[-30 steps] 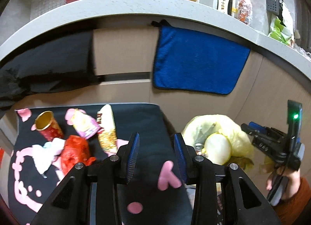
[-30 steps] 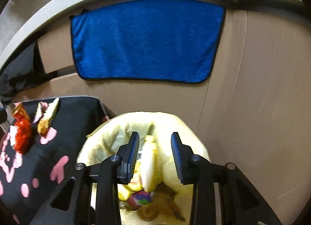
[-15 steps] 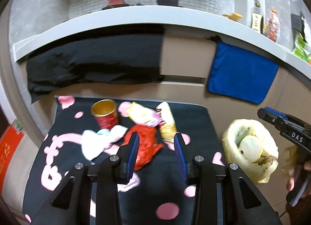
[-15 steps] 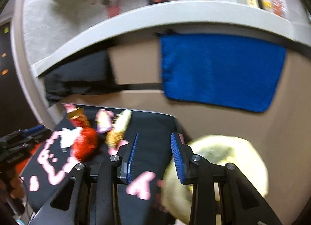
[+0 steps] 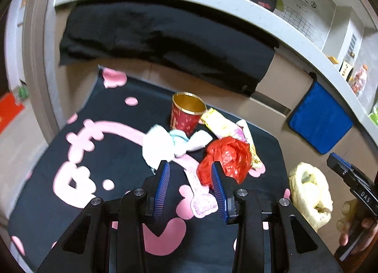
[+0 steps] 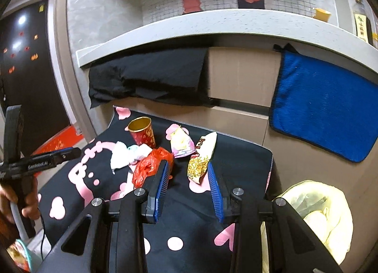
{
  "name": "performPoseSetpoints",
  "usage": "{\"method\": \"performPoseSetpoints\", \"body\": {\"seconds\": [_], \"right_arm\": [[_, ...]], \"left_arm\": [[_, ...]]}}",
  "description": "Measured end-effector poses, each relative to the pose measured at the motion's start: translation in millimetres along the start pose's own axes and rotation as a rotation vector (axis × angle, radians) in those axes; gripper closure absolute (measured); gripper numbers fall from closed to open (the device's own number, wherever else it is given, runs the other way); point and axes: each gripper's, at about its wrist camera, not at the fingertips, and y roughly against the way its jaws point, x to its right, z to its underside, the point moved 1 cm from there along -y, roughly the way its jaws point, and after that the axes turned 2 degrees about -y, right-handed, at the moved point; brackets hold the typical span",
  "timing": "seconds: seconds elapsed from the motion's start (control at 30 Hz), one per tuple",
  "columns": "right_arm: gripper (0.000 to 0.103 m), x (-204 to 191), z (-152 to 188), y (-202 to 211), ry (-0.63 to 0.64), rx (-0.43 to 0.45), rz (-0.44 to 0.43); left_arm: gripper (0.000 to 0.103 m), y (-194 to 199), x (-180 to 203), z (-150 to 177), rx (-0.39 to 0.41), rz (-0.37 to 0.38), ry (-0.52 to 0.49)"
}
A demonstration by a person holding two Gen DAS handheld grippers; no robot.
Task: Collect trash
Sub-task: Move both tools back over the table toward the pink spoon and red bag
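Black mat with pink cartoon print [image 5: 99, 155] carries the litter pile, below a grey counter. Crumpled red plastic bag [image 5: 226, 157] sits mid-pile, just ahead of left gripper [image 5: 190, 170]; no clear long axis. Gold-and-white snack wrapper [image 6: 202, 157] lies lengthwise, running away from right gripper [image 6: 187, 171]. Both claws parted, empty. Likely next: straddle the wrapper across its width, pinch low. Yellow-lined trash bin [image 6: 326, 211] is right of the mat.
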Motion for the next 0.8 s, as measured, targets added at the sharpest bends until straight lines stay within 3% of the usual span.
{"method": "performPoseSetpoints", "body": {"seconds": [0.13, 0.2, 0.53, 0.8], "right_arm": [[0.071, 0, 6, -4, 0.027, -0.006, 0.007], [0.071, 2, 9, -7, 0.027, -0.012, 0.006], [0.071, 32, 29, -29, -0.051, -0.058, 0.02], [0.071, 65, 48, -39, -0.152, -0.085, 0.029]], "left_arm": [[0.065, -23, 3, 12, -0.063, 0.08, -0.011], [0.065, -37, 12, 20, -0.102, 0.084, -0.04], [0.065, -91, 32, 55, -0.189, -0.074, 0.054], [0.06, -119, 48, 60, -0.191, -0.239, 0.0]]}}
